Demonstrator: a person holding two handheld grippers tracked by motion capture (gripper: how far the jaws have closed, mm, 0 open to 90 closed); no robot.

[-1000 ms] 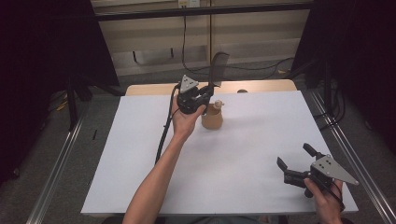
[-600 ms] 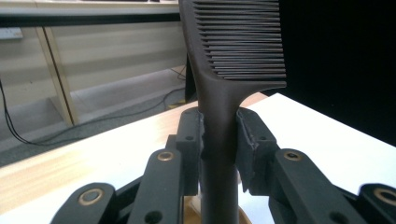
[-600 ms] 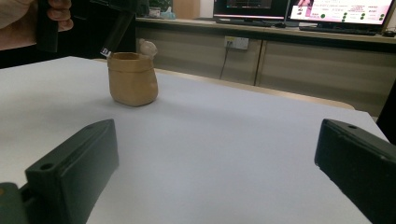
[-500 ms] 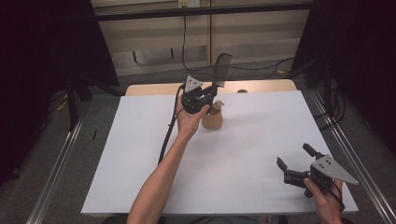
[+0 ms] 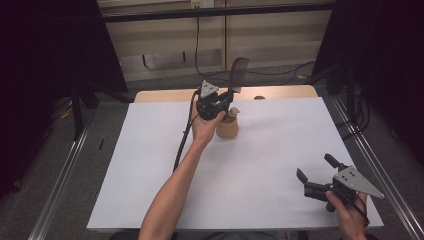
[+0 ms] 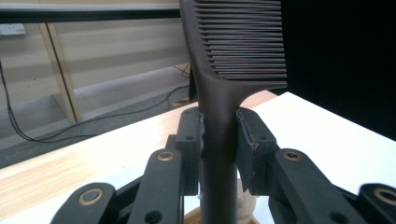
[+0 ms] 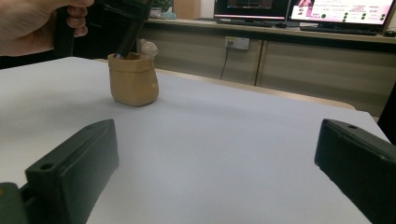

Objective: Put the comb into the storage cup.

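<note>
Clamping comb [image 6: 219,116], left gripper [image 6: 219,140].

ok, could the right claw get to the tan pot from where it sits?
Probably yes. The right claw is open and holds nothing, with bare white table between it and the tan pot. But the left claw, gripping the comb, crowds the pot's mouth.

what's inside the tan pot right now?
The comb handle's lower end dips into the tan pot, clamped by the left gripper. A small pale figure sits at the rim. The pot's bottom is hidden.
</note>
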